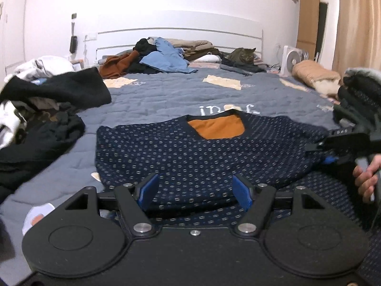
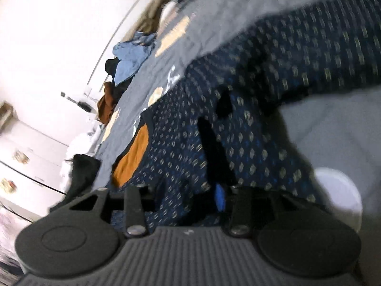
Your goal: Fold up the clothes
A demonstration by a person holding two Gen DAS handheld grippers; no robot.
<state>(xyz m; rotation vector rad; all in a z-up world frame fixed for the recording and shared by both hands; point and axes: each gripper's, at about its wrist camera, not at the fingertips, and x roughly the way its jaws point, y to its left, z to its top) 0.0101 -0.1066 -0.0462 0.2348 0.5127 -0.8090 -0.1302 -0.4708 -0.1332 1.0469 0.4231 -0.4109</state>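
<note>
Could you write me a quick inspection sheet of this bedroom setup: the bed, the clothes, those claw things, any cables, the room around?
Surface: bed with grey quilt, wrinkled.
Job's things: navy patterned sweater spread flat, orange lining showing at the neck.
Clutter: dark clothes heap on the left; blue, brown and black garments piled by the headboard.
Grippers: left claw open over the sweater's hem; right claw buried in sweater fabric at the sleeve side, grip unclear through blur.
Cables: nothing seen clearly.
Surroundings: white headboard, small fan, curtain.
</note>
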